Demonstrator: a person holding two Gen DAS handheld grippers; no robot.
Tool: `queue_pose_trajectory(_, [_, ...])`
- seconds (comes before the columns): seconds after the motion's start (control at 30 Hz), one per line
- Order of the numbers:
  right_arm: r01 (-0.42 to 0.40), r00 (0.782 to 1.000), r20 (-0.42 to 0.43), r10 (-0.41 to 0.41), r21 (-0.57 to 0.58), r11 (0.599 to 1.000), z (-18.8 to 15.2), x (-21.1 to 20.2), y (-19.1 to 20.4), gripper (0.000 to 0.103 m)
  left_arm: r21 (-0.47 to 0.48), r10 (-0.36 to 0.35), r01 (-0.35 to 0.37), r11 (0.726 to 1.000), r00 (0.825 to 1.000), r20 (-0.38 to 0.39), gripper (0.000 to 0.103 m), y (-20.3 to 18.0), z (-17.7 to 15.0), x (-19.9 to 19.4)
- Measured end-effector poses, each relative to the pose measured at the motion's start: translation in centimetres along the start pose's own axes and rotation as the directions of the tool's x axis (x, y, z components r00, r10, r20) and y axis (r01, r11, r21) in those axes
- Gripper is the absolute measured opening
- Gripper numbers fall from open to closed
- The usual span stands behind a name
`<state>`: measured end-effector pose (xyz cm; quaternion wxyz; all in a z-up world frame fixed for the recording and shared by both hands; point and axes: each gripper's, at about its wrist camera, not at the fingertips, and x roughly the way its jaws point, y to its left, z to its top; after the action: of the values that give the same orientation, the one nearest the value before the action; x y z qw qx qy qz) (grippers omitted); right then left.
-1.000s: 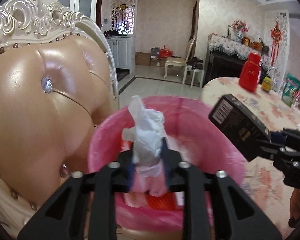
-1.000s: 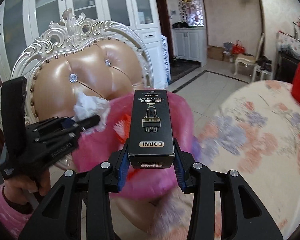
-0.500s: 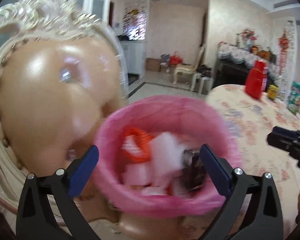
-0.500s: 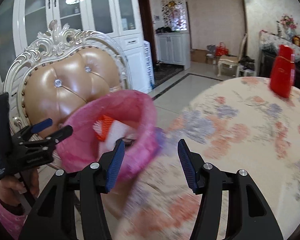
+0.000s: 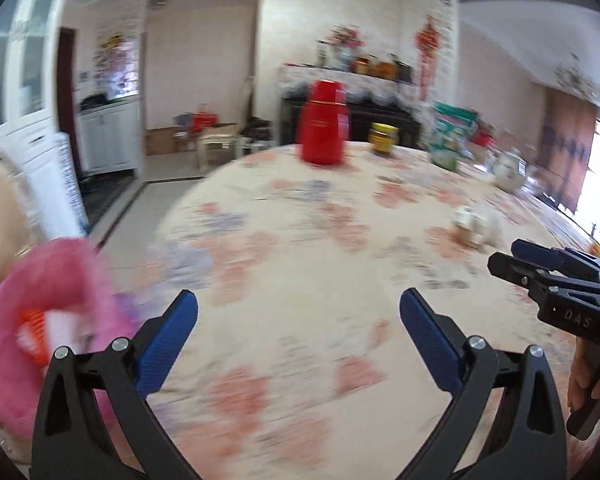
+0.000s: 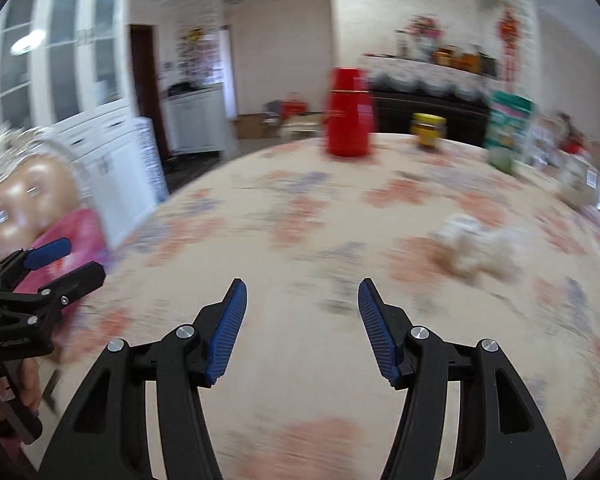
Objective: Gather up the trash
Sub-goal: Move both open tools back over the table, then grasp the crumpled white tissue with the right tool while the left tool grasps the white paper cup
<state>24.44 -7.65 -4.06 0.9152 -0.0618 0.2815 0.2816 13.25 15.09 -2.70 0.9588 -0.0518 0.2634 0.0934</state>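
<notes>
Tabletop [image 6: 300, 360]: wide, round, floral cloth, most of it bare. Pink-lined trash bin [image 5: 40, 320] at its left edge, beside a padded chair [image 6: 24, 196]. Red jug [image 6: 348, 112] and yellow-lidded jar [image 6: 428, 130] stand far back.

Left tongs [image 5: 299, 336]: spread wide, nothing between. Right tongs [image 6: 302, 320]: apart and opening, also empty.

Remaining trash: crumpled white tissue wad [image 6: 476, 248] on the cloth, right of centre, well apart from the bin. Blurred, detail uncertain. Likely very light, soft, crushable; pinch across the bulkiest fold, closing nearly fully.
</notes>
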Motion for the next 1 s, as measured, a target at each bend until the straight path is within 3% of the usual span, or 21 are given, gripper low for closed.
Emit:
queue_pose_trajectory(0.2, [0.149, 0.989, -0.007, -0.149, 0.09, 0.985, -1.1, -0.6, -9.3, 0.056, 0.013, -0.068, 0.068, 0.998, 0.998, -0.012, 0.098, -7.6, 2.7, 4.6])
queue_pose_trajectory(0.47, [0.242, 0.97, -0.087, -0.228, 0.225, 0.944, -0.8, 3.3, -18.1, 0.056, 0.015, -0.026, 0.027, 1.0, 0.998, -0.063, 0.098, -14.5, 4.6, 12.9])
queue_pose_trajectory(0.57, [0.268, 0.962, -0.122, -0.246, 0.229, 0.936, 0.1, 5.4, -19.8, 0.056, 0.013, 0.001, 0.0, 1.0, 0.996, -0.09, 0.098, -15.0, 4.3, 15.0])
queue_pose_trajectory(0.7, [0.282, 0.955, -0.161, -0.25, 0.22, 0.934, 1.1, 8.1, -20.9, 0.056, 0.019, -0.002, 0.003, 1.0, 0.998, -0.07, 0.098, -14.6, 3.4, 15.3])
queue_pose_trajectory(1.0, [0.31, 0.931, -0.254, -0.262, 0.172, 0.935, 2.8, 14.8, -21.7, 0.056, 0.012, -0.067, 0.068, 0.998, 0.994, -0.086, 0.098, -13.0, 3.0, 15.1])
